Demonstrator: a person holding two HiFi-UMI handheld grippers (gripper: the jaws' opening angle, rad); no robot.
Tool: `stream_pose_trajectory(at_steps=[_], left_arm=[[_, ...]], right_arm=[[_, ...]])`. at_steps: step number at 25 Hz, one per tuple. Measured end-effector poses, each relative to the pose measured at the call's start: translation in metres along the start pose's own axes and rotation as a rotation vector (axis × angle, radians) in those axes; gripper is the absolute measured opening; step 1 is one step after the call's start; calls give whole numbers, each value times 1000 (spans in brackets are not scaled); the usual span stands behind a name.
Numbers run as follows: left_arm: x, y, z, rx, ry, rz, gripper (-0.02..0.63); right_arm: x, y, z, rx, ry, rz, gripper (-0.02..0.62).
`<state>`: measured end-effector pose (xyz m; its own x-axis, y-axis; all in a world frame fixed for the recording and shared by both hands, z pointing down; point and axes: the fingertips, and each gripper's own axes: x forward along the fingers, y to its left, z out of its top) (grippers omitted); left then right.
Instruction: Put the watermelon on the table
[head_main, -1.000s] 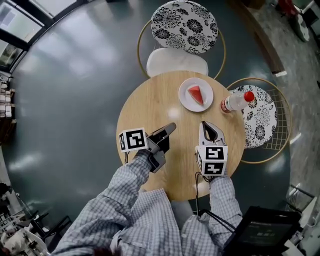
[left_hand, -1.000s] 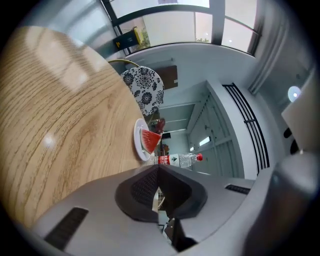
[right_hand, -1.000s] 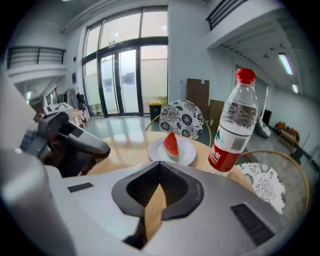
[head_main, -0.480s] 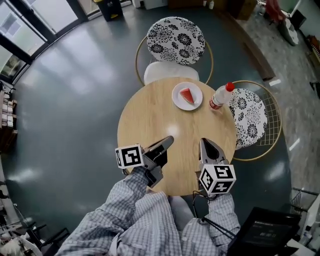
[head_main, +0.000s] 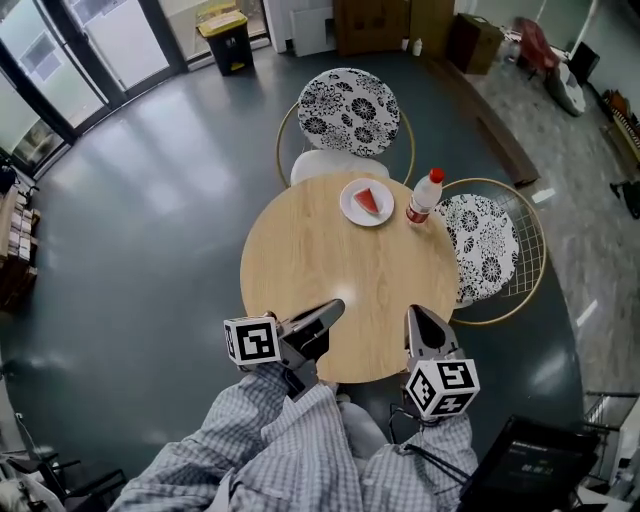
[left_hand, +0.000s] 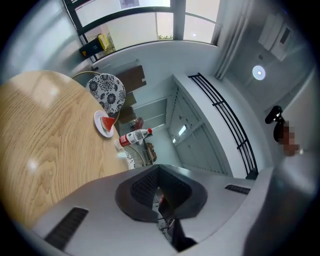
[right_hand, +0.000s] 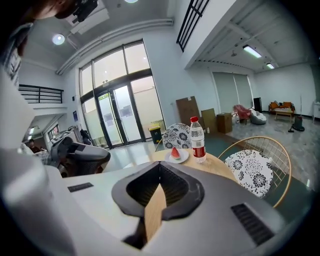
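Note:
A red watermelon slice (head_main: 368, 200) lies on a white plate (head_main: 350, 208) at the far side of the round wooden table (head_main: 320, 260). The left gripper view shows the slice (left_hand: 107, 122) small and far off, and so does the right gripper view (right_hand: 175, 152). Both grippers hover over the table's near edge, well short of the plate. My left gripper (head_main: 334, 308) is shut and empty; its jaws (left_hand: 159, 172) meet. My right gripper (head_main: 414, 316) looks shut too, with nothing held (right_hand: 160, 172).
A water bottle (head_main: 424, 195) with a red cap stands right of the plate. Two floral-cushioned wire chairs (head_main: 348, 98) (head_main: 485, 245) ring the far and right sides of the table. A white seat (head_main: 335, 163) is tucked under the far edge. Dark floor surrounds the table.
Both grippers have drawn back from mid-table to its near edge and risen. The head view has lifted, so the table looks smaller. Plate, slice and bottle stay put.

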<state>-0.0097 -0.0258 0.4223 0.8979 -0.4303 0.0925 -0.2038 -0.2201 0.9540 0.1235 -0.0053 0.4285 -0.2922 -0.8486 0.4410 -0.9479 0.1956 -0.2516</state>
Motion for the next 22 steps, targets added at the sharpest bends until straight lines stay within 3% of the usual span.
stream_pose_trajectory(at_steps=[3, 7, 11, 22], left_arm=[[-8, -17, -10, 39, -17, -33, 6], [-19, -40, -27, 15, -47, -84, 6], [-28, -59, -40, 122, -25, -94, 6], [-51, -99, -73, 184, -10, -140, 6]], right_arm=[[-24, 3, 0, -1, -40, -16, 8], [-52, 9, 1, 17, -95, -43, 8], [-73, 18, 0, 49, -125, -38, 8], [-110, 38, -8, 66, -154, -13, 8]])
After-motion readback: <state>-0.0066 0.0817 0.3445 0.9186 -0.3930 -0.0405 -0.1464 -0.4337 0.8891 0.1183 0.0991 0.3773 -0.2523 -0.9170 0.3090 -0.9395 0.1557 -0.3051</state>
